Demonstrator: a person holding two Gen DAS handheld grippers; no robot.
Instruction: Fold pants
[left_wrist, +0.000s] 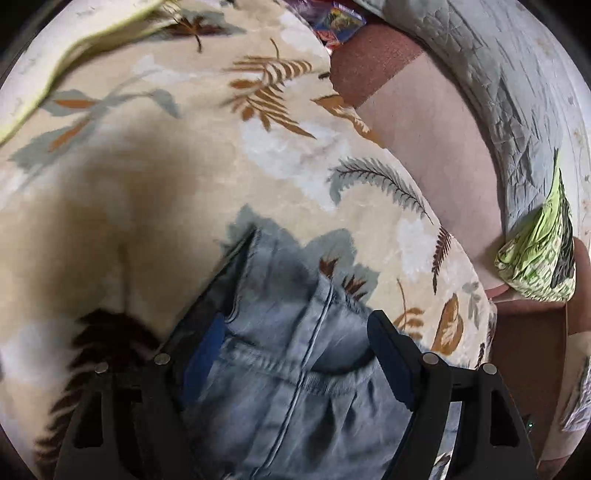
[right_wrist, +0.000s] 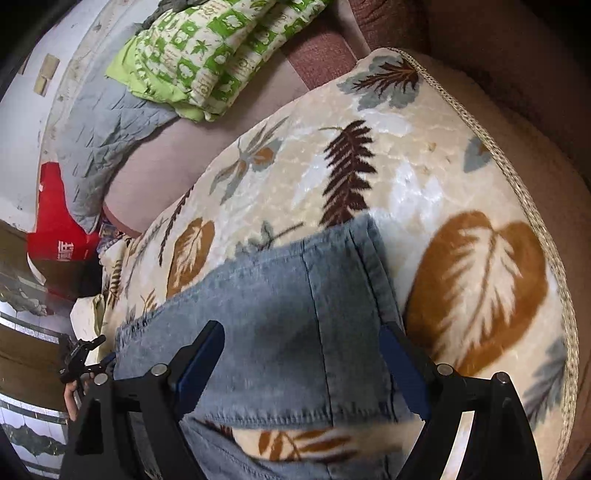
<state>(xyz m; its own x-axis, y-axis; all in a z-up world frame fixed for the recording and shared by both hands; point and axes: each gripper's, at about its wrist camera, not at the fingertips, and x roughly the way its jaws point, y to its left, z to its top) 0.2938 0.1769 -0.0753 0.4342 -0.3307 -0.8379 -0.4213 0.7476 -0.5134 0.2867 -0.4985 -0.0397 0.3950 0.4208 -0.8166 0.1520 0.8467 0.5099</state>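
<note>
This is a lived-in home, most likely a bedroom or sitting room. A plush cream blanket (right_wrist: 406, 177) printed with brown, rust and grey leaves covers a soft bed or couch, its braided edge curving round from 1 to 4 o'clock in the right wrist view. A green-and-white patterned pillow (right_wrist: 207, 55) lies at 11 o'clock beside a crumpled grey quilt (right_wrist: 99, 140). A red bag (right_wrist: 59, 229) sits at 9 o'clock near a scuffed white wall (right_wrist: 26, 140). Patterned floor tiles (right_wrist: 26, 439) show at 8 o'clock.
</note>
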